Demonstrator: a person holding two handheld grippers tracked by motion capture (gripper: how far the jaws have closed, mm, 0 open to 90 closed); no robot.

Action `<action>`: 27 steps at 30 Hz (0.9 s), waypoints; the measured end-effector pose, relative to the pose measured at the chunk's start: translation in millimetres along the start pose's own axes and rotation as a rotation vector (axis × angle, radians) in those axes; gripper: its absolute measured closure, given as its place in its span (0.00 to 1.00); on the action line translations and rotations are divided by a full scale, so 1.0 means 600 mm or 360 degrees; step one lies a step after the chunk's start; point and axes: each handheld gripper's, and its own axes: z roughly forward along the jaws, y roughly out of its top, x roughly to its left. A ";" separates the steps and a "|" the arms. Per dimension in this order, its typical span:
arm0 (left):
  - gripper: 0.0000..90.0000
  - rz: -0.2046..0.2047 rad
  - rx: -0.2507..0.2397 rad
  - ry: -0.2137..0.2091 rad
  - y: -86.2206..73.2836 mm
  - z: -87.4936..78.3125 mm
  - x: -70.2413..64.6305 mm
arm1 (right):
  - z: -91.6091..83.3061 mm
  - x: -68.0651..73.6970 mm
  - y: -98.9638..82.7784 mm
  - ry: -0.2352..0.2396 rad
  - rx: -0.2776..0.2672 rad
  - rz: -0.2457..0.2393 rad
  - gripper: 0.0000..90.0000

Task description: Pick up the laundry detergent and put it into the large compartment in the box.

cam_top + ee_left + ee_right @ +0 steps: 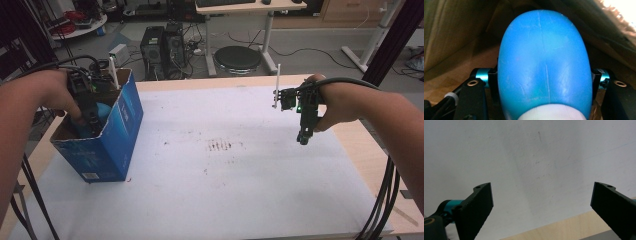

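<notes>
A blue cardboard box point(114, 137) stands open at the table's left. My left gripper point(90, 119) reaches down into it and is shut on a smooth blue rounded object point(103, 111). In the left gripper view the blue object point(544, 62) sits between the two jaws, with a white part at its near end and brown cardboard walls point(451, 32) around it. My right gripper point(304, 138) hangs open above the white sheet at the right. The right gripper view shows the right gripper point(541, 193) with its jaws wide apart and nothing between them.
A white sheet point(225, 190) covers most of the wooden table point(367, 150), with brown smudges point(220, 145) near its middle. Cables trail from both grippers off the table's sides. Beyond the far edge are computer towers point(162, 50), a round black stool point(238, 57) and a desk.
</notes>
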 end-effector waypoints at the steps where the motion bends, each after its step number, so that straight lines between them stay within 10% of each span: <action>1: 0.39 0.0000 -0.0006 -0.0008 -0.001 0.000 -0.001 | 0.001 0.000 0.000 -0.0002 0.0004 0.0002 0.04; 27: 0.30 0.0011 -0.0072 0.0048 -0.018 -0.062 -0.017 | -0.001 0.004 -0.004 -0.0020 -0.0008 0.0004 0.04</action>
